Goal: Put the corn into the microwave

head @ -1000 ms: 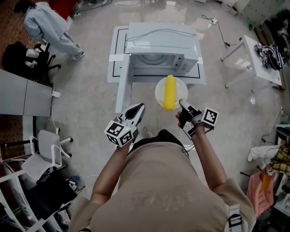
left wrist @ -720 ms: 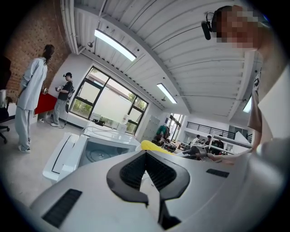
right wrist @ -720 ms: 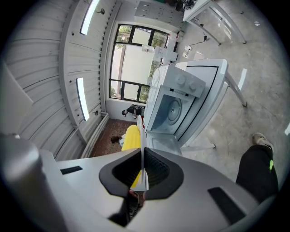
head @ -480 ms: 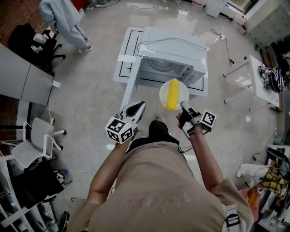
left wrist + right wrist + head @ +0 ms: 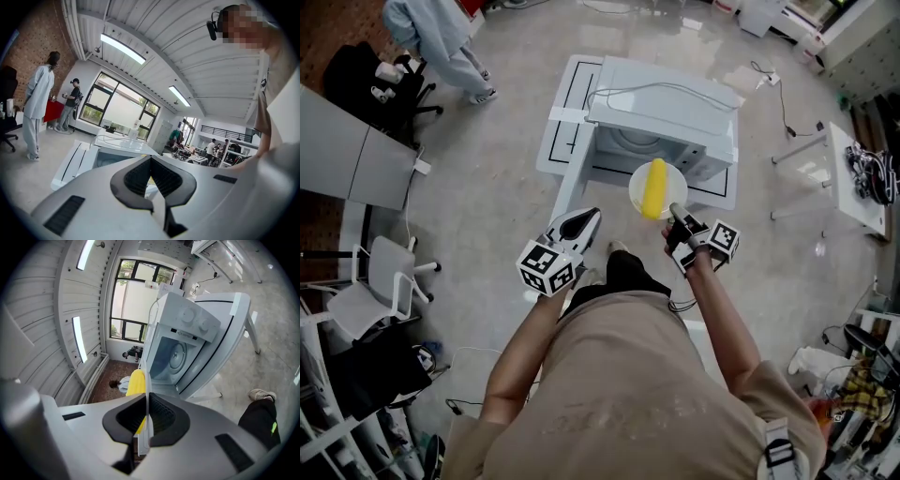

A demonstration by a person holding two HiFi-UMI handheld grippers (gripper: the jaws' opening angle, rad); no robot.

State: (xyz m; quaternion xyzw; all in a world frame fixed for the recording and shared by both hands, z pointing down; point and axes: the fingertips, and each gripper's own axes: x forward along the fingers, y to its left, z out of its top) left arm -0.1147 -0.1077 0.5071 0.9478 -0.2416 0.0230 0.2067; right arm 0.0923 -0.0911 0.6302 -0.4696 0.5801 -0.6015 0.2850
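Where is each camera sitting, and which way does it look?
Head view: on the person's head, looking steeply down at the open microwave and the corn on its plate; torso, arms, left gripper and right gripper show.
Left gripper view: on the left gripper, facing the microwave; its shut, empty jaws show.
Right gripper view: on the right gripper, facing the microwave's inside; jaws shut on the plate, a shoe shows.
Shared: all three see the microwave.

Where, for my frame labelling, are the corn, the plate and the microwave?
corn (image 5: pixel 652 188), head view, middle of the cob
plate (image 5: pixel 635 193), head view, bare left rim
microwave (image 5: pixel 694 117), head view, top panel
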